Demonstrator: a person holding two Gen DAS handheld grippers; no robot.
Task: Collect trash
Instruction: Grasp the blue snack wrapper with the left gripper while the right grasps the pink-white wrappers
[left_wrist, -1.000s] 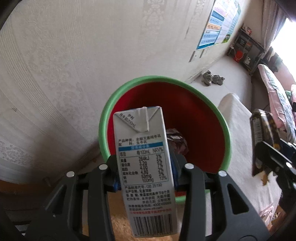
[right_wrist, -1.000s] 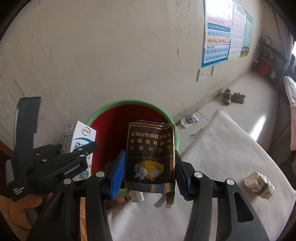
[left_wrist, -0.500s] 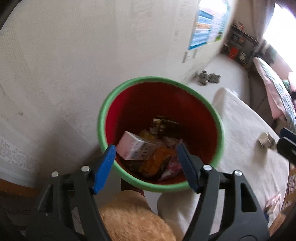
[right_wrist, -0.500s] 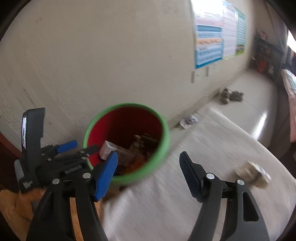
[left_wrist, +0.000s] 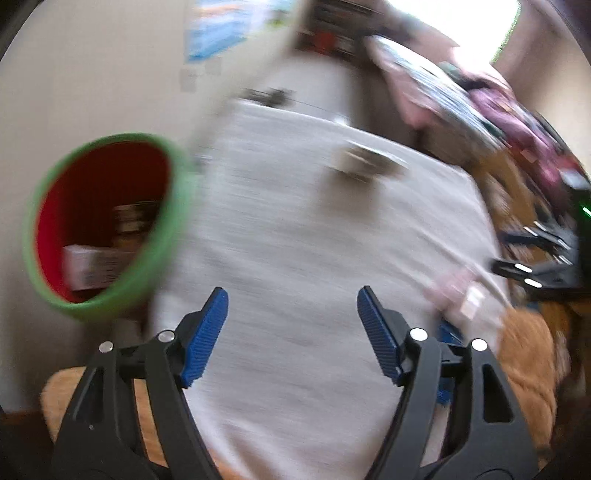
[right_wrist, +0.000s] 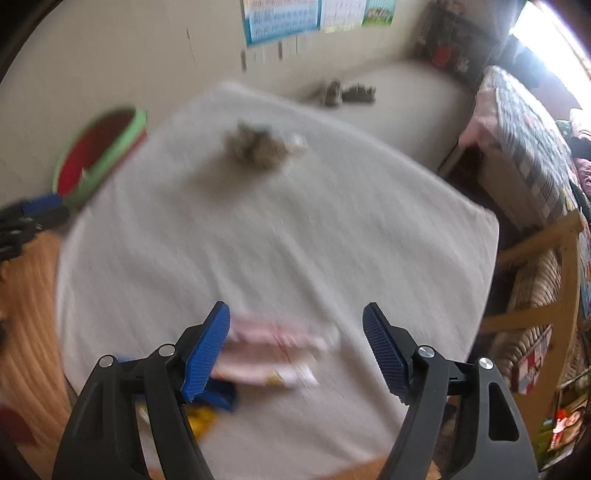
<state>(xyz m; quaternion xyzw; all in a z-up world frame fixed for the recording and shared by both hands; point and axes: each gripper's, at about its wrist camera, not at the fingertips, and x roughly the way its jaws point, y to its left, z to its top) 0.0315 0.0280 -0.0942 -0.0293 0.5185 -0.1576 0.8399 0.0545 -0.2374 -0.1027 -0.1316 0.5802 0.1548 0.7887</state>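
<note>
The green-rimmed red bin (left_wrist: 173, 206) stands left of the white cloth (left_wrist: 295, 229), with a white carton (left_wrist: 92, 266) and dark trash inside. My left gripper (left_wrist: 291, 325) hovers over the cloth, its jaws opening with nothing between them. My right gripper (right_wrist: 295, 343) is also opening and holds nothing. A pink wrapper (right_wrist: 273, 350) lies on the cloth beneath its fingers. A crumpled brownish wad (right_wrist: 258, 146) rests farther back, and the bin (right_wrist: 129, 129) sits at the far left. Both views are blurred by motion.
A blue and yellow wrapper (right_wrist: 210, 402) lies at the cloth's near edge. The wooden tabletop (right_wrist: 26, 314) shows at the left. Shoes (right_wrist: 343, 92) sit on the floor behind, and a bed (right_wrist: 524, 147) stands at the right.
Both grippers let go of their cartons, which dropped into the bin. Both then swung right, away from the bin and over the cloth, with their jaws spreading wider.
</note>
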